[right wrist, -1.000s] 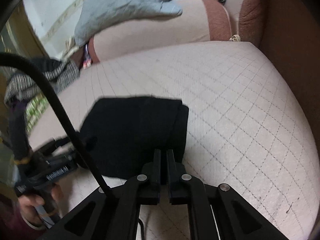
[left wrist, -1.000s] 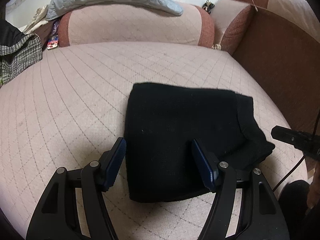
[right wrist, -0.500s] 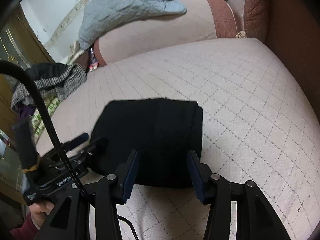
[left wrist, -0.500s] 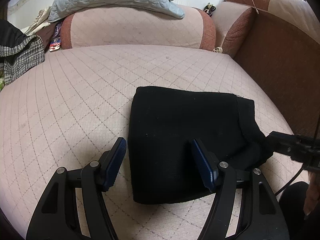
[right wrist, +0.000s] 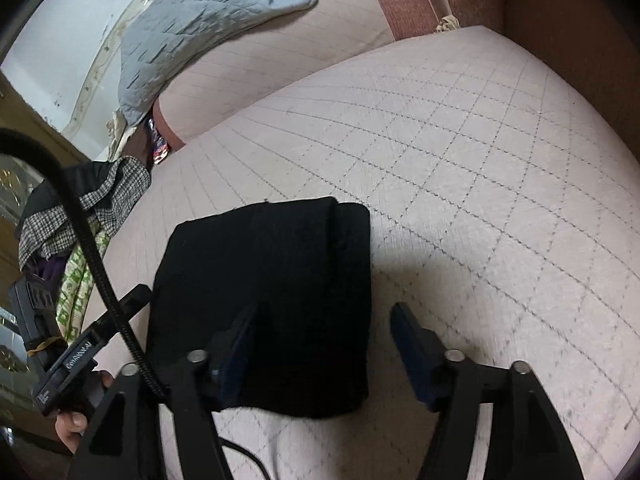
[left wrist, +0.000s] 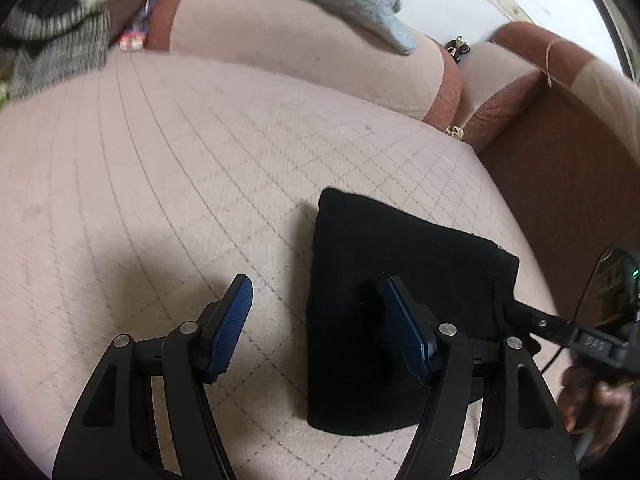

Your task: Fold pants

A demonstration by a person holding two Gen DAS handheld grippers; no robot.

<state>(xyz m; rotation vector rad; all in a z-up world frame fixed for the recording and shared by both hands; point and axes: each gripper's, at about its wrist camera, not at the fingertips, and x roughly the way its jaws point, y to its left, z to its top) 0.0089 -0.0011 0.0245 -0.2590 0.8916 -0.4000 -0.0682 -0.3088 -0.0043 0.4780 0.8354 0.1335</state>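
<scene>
One pair of black pants (left wrist: 404, 280), folded into a compact block, lies on the quilted pink sofa seat (left wrist: 168, 184) between the two tongs. The left gripper (left wrist: 320, 322) stands wide, nothing pressed, one blue pad over the pants' left part and the other over bare seat. The right gripper (right wrist: 328, 340) has just been opening and now stands wide, gripping nothing, straddling the pants' right edge; one grey quilted cushion (right wrist: 200, 16) lies on the armrest beyond.

Seat (left wrist: 168, 168) bare around folded pants (left wrist: 400, 280); backrest (left wrist: 280, 48) behind, armrest (left wrist: 560, 184) and clothes pile (right wrist: 80, 216) flank.
</scene>
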